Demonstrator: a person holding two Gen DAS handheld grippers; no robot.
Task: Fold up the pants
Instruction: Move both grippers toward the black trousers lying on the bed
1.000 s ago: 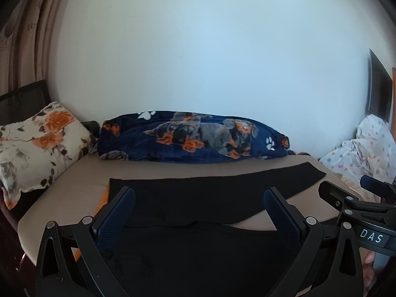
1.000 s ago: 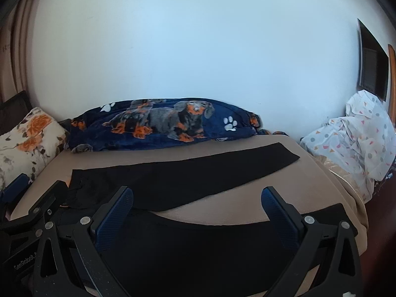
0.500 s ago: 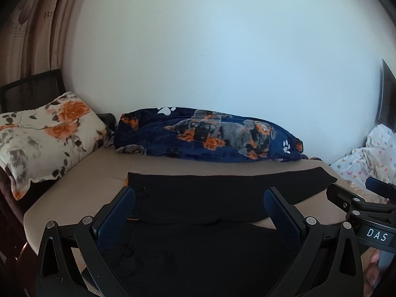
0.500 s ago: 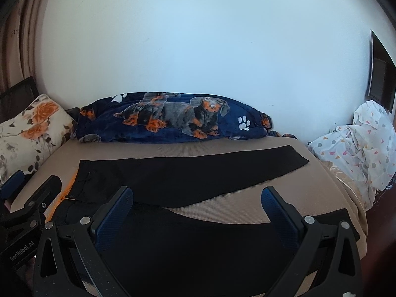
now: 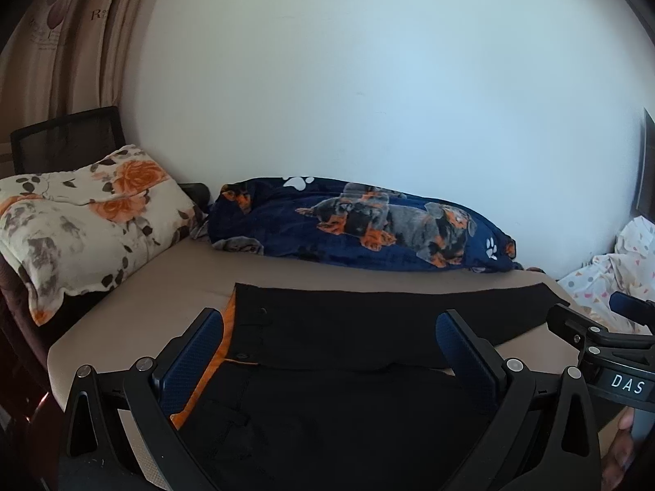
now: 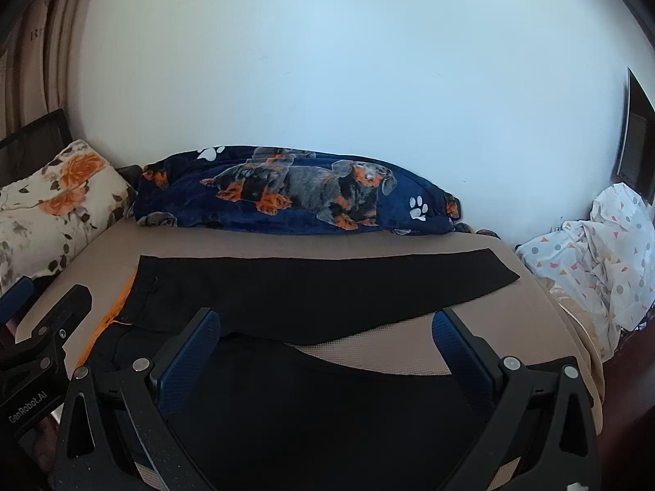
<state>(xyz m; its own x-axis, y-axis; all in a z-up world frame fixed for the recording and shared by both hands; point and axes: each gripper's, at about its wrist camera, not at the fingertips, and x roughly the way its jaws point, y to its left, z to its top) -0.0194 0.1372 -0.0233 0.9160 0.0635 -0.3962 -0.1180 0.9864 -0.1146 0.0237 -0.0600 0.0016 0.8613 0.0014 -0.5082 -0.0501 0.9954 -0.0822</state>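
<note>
The black cloth pants (image 6: 311,290) lie flat on the beige bed (image 6: 528,327), legs splayed apart, waistband toward the floral cream pillow (image 5: 82,221). The left tool (image 5: 327,352) and right tool (image 6: 323,352) both hover with fingers spread wide, holding nothing. To fold well, I judge each should pinch the near leg's edge, lift together, and lay it squarely over the far leg, hems matching.

Dog-print blanket (image 5: 368,229) against wall; floral pillow (image 5: 82,221) left; dotted sheet (image 6: 593,257) right; tan mattress (image 6: 511,319).
</note>
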